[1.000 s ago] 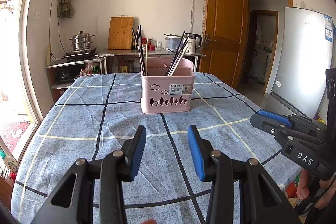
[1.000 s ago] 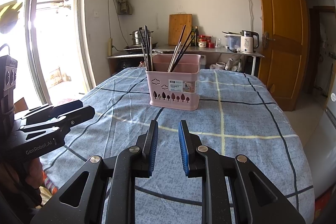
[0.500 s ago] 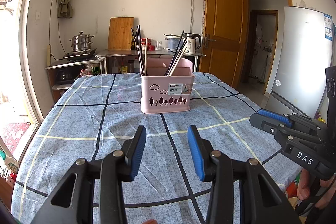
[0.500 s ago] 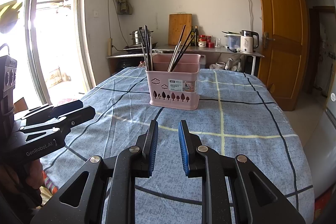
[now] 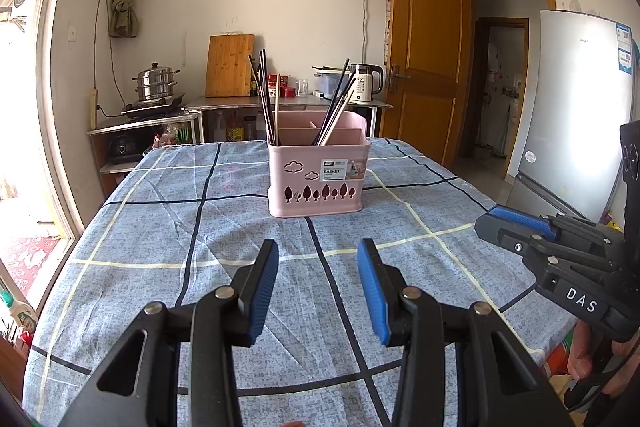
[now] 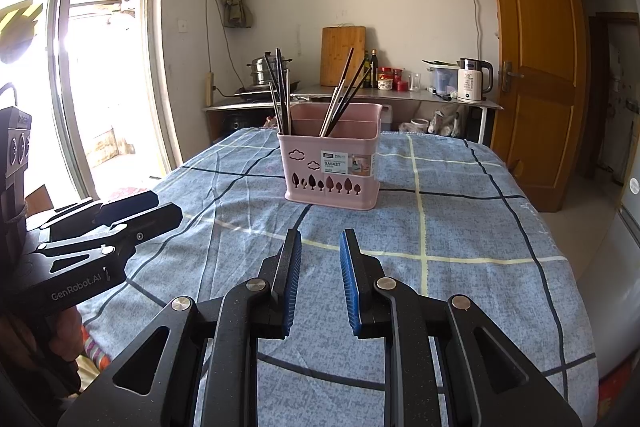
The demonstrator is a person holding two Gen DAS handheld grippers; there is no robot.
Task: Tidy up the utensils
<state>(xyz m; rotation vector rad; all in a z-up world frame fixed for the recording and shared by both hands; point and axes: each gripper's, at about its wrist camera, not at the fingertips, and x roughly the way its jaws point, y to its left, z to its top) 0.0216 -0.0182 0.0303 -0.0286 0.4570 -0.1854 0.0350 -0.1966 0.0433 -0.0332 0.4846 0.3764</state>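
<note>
A pink utensil basket [image 5: 318,173] stands upright in the middle of the table, also in the right wrist view [image 6: 332,163]. Several chopsticks stand in it: one bunch [image 5: 266,99] in the left compartment, another bunch [image 5: 336,107] leaning in the middle one. My left gripper [image 5: 318,255] is open and empty, low over the cloth in front of the basket. My right gripper [image 6: 320,247] is open by a narrower gap and empty, also short of the basket. Each gripper shows from the side in the other's view [image 5: 520,227] [image 6: 120,215].
The table carries a blue checked cloth [image 5: 160,227]. Behind it is a counter with a steamer pot [image 5: 154,87], cutting board [image 5: 230,65] and kettle [image 5: 366,83]. A wooden door [image 5: 426,55] and a fridge [image 5: 576,115] are to the right; a glass door [image 6: 92,67] to the left.
</note>
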